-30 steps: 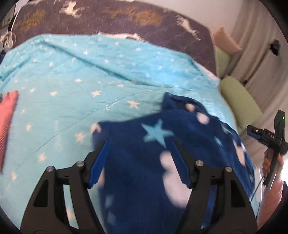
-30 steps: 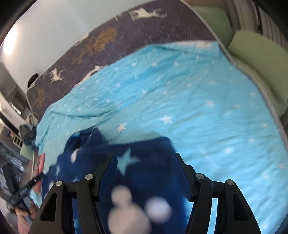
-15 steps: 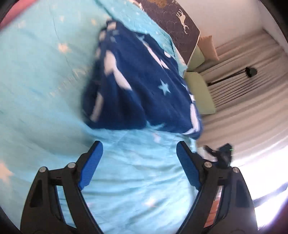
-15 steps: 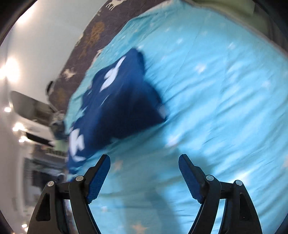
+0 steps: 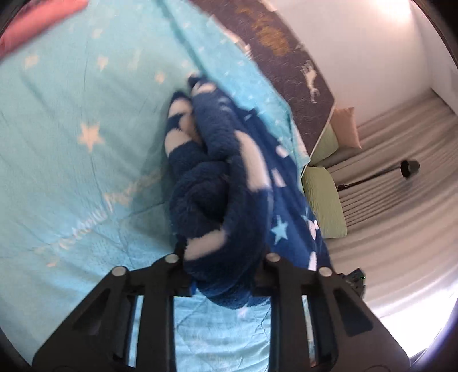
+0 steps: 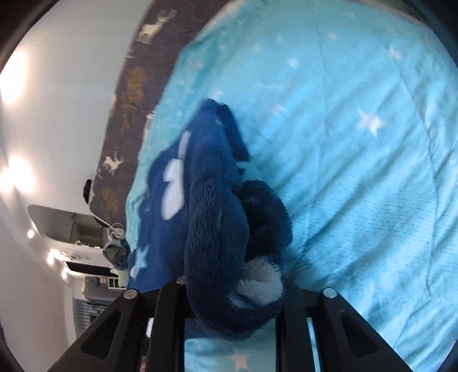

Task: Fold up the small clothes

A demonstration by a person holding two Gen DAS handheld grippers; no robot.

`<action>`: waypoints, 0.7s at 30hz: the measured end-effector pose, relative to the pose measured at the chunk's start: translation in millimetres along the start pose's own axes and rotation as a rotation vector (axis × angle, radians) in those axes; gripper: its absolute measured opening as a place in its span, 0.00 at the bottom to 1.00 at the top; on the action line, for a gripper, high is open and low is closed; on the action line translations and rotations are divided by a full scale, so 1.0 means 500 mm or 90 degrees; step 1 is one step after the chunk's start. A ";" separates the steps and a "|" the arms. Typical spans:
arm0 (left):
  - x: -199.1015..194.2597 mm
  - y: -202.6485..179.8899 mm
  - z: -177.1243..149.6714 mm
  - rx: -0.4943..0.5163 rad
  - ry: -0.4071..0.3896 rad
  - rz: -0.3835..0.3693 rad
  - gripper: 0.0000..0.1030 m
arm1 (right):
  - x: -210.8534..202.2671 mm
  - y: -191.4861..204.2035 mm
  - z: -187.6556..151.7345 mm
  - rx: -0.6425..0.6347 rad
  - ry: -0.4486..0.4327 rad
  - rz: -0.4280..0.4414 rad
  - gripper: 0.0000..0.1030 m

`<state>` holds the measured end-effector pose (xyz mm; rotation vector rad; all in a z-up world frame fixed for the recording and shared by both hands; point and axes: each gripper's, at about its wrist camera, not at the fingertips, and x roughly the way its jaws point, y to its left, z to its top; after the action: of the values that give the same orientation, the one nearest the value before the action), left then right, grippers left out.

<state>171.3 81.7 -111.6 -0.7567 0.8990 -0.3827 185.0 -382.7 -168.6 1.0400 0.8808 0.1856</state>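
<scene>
— Where was the garment when you looked?

— On the turquoise star quilt (image 5: 71, 177), bunched. The navy fleece garment (image 5: 229, 183) lay as a thick lump, one end gathered in each tool.

— And the fingers?

— The left gripper (image 5: 223, 274) was closing narrow on a wad of fleece at its near edge; the right gripper (image 6: 234, 300) was likewise closing, a fat roll of the same garment (image 6: 211, 217) pinched between its jaws.

— So how far along?

— Early, I'd judge. Both ends were gripped, but nothing lay flat or squared; it looked doubled at best. Smoothing and a tidy final fold remained. Something pink (image 5: 37, 23) lay at the quilt's far corner.
</scene>
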 end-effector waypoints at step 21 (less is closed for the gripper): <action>-0.298 0.042 -0.173 0.158 0.001 0.126 0.17 | -0.179 0.101 -0.402 -0.267 -0.006 -0.202 0.15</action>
<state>14.1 147.4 -77.3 -0.4346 0.8992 -0.3117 -3.2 -267.9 -120.7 0.5032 0.9358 0.0918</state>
